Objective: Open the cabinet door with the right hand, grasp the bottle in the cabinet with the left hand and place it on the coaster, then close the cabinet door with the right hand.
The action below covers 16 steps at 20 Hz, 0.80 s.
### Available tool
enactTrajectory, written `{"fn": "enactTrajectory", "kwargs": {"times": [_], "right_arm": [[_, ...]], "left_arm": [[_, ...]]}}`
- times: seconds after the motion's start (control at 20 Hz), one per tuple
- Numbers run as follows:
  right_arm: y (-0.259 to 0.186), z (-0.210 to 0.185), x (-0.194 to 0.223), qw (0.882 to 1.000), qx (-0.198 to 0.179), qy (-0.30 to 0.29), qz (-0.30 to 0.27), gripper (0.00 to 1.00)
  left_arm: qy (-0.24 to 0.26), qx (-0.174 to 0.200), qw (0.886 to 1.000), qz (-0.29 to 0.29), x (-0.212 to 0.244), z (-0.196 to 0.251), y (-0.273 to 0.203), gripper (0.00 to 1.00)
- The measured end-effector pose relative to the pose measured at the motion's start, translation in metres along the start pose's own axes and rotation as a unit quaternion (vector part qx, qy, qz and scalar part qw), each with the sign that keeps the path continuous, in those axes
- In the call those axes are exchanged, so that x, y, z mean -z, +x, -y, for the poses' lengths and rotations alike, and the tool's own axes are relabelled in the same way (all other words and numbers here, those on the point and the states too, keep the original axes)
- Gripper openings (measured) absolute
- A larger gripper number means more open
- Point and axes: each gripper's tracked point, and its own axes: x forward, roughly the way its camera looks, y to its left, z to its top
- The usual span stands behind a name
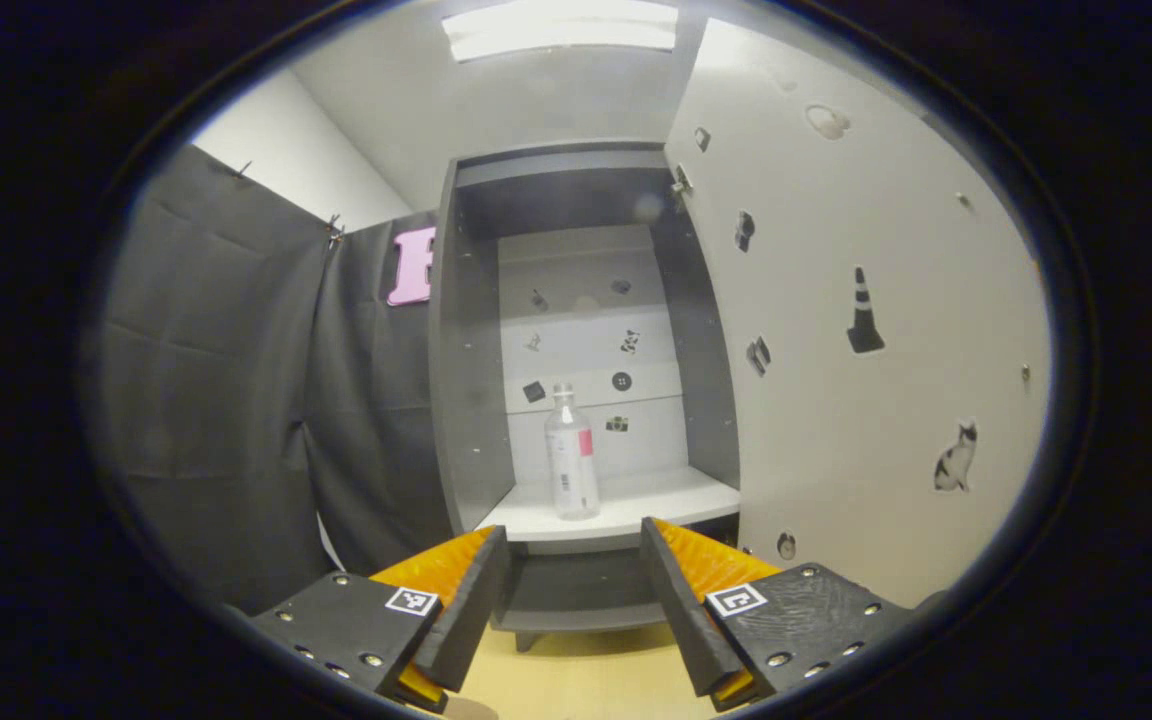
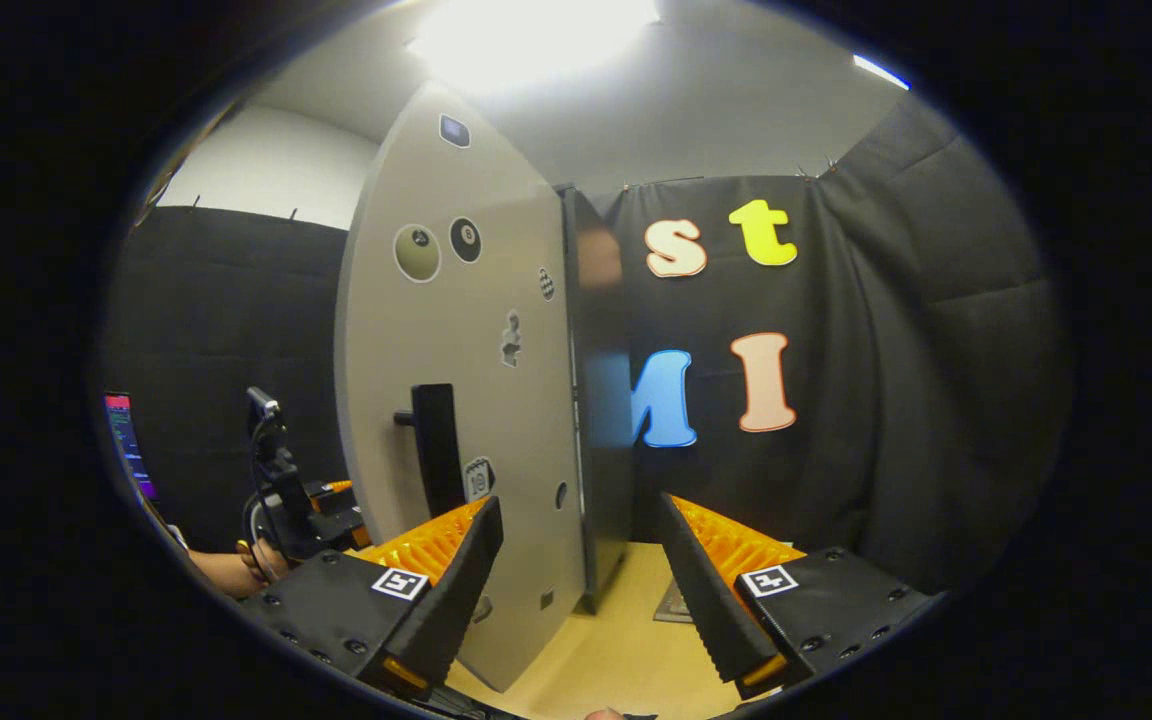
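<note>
Left gripper [image 1: 576, 600] level, facing bottle [image 1: 571, 455]

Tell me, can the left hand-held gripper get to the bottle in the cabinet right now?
Probably yes: the cabinet door stands swung open, the bottle stands upright alone on its shelf, and the left hand-held gripper faces it, open.

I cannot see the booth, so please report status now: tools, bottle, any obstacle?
Both tools open, left tool, right tool. Bottle upright on cabinet shelf. Door open, path clear.
</note>
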Motion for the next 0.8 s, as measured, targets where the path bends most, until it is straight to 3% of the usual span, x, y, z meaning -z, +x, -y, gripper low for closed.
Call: {"fn": "enactTrajectory", "kwargs": {"times": [0.35,0.55,0.8], "right_arm": [[0.013,0.040,0.022,0.992,0.121,0.024,-0.019,0.98],[0.024,0.053,0.038,0.983,0.176,0.052,-0.028,0.98],[0.033,0.065,0.050,0.970,0.233,0.056,-0.038,0.98]], "left_arm": [[-0.042,0.043,0.998,0.008,-0.027,-0.025,0.107,0.82],[-0.054,0.082,0.995,-0.007,-0.016,-0.025,0.169,0.80],[-0.044,0.098,0.994,-0.014,0.008,-0.028,0.228,0.82]]}}
